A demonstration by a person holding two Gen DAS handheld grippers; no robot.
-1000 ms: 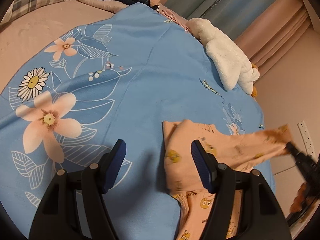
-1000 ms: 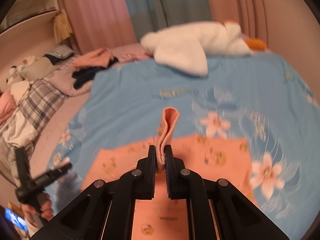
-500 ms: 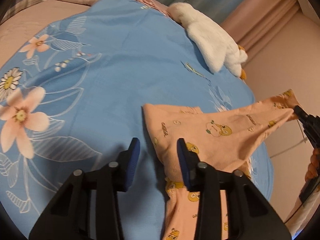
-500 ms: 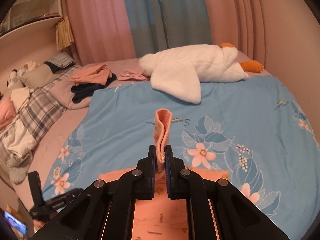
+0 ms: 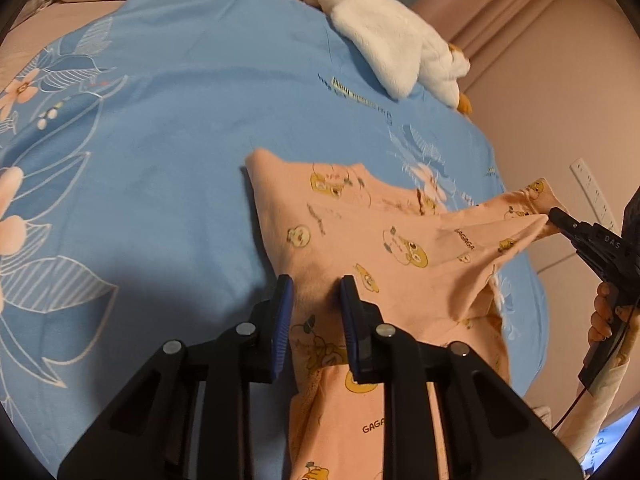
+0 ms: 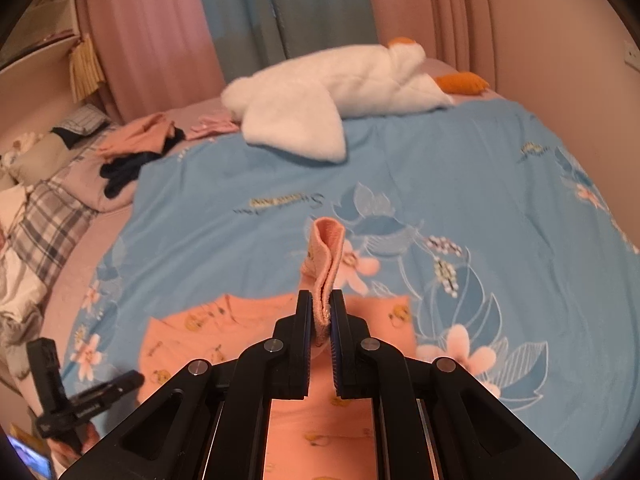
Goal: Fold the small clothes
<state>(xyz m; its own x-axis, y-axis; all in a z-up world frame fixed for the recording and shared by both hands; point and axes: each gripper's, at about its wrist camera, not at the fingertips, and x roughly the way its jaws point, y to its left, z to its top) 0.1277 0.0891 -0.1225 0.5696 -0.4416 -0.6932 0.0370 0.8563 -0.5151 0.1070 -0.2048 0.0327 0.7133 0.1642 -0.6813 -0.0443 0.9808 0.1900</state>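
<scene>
A small peach garment point(image 5: 360, 240) printed with yellow cartoon animals lies on the blue floral bedspread point(image 5: 160, 140). My left gripper point(image 5: 316, 288) hovers low over its near edge, jaws partly closed with fabric between them but a gap still showing. My right gripper point(image 6: 321, 312) is shut on a folded cuff point(image 6: 326, 256) of the garment and holds it lifted; it shows in the left wrist view point(image 5: 560, 218) pulling a sleeve out to the right. The garment's body point(image 6: 240, 332) lies flat below.
A white plush goose point(image 6: 320, 96) lies at the far side of the bed. A pile of dark and pink clothes point(image 6: 136, 148) and plaid bedding point(image 6: 48, 220) sit at the far left. A wall with a socket point(image 5: 592, 188) is beyond the bed's right edge.
My left gripper moved right onto the garment's edge and its jaws narrowed around the fabric. My right gripper kept its hold on the cuff and stretched the sleeve out sideways.
</scene>
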